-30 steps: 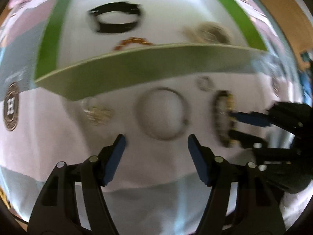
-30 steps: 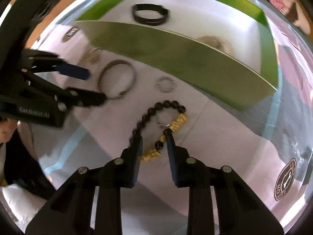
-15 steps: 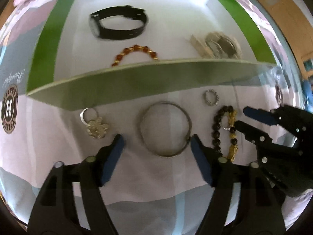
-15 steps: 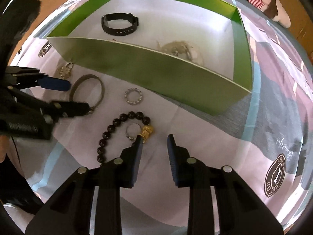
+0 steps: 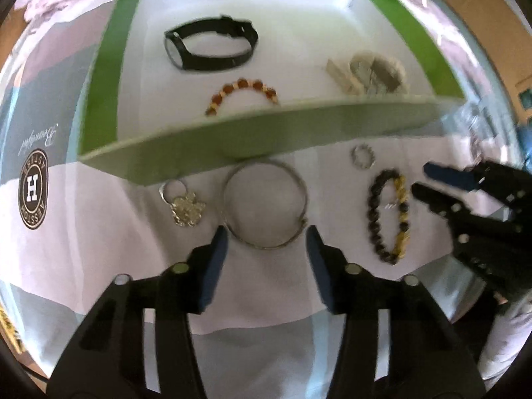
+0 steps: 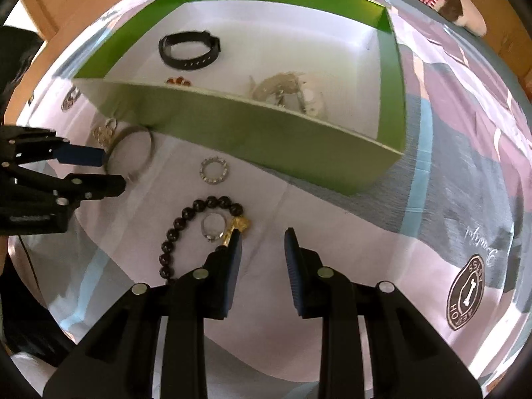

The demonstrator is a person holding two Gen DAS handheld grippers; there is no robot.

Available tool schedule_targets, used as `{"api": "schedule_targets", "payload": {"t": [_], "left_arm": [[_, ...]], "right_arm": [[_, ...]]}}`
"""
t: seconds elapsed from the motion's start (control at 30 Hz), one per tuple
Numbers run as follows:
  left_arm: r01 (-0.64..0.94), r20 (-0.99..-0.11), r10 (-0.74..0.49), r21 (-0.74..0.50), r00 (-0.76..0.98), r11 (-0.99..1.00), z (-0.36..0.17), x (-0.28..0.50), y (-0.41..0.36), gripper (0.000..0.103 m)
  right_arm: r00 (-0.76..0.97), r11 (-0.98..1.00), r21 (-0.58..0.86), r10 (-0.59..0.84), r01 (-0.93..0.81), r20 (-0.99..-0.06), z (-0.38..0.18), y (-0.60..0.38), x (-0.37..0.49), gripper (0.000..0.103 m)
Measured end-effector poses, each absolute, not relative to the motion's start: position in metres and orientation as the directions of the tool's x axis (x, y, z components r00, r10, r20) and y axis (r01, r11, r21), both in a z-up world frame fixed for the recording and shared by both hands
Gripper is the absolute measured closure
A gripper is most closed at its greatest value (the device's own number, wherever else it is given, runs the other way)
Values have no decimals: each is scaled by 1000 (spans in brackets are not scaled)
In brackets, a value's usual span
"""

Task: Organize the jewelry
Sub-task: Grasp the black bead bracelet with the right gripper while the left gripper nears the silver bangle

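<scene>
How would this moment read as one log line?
left gripper: open, at silver bangle | right gripper: open, empty, beside bead bracelet | green box: watch inside

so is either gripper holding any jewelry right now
No. Left gripper is open around the silver bangle's near edge; right gripper is open beside the beaded bracelet.

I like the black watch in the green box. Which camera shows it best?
The left wrist view: the black strap watch sits big and whole, with its face showing at the left end. In the right wrist view it looks smaller and farther away, showing only the strap loop.
</scene>
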State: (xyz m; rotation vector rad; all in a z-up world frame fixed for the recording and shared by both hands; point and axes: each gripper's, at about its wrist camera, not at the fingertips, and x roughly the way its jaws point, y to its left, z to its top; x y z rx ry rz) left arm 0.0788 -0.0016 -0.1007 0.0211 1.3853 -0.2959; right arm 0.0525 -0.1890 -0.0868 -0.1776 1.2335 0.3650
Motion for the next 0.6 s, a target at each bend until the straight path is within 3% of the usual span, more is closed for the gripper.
{"api": "schedule_targets", "payload": {"t": [0.03, 0.07, 0.13, 0.43, 0.5, 0.53, 0.6], "left_arm": [[207, -965, -200, -163, 169, 965, -98, 80, 1, 33], [199, -963, -196, -159, 183, 967, -97, 81, 2, 33], [193, -962, -199, -163, 185, 968, -99, 84, 0, 33], [204, -972, -153, -116, 179, 972, -118, 92, -5, 35], [199, -973, -137, -99, 186, 975, -117, 91, -5, 45], [197, -972, -141, -104, 187, 975, -116, 91, -4, 47], [185, -970, -160, -127, 180, 974, -114, 91, -1, 48]], "right_arm": [[288, 929, 70, 183, -363, -940, -87, -189, 53, 72], [296, 930, 66, 182, -362, -938, -87, -189, 52, 70], [307, 929, 58, 179, -366, -935, -88, -188, 51, 54], [332, 895, -67, 93, -441, -939, -101, -157, 38, 52], [311, 894, -41, 112, -447, -944, -100, -157, 37, 58], [290, 892, -13, 133, -453, -948, -99, -157, 36, 69], [282, 885, -14, 133, -465, -950, -97, -156, 34, 79]]}}
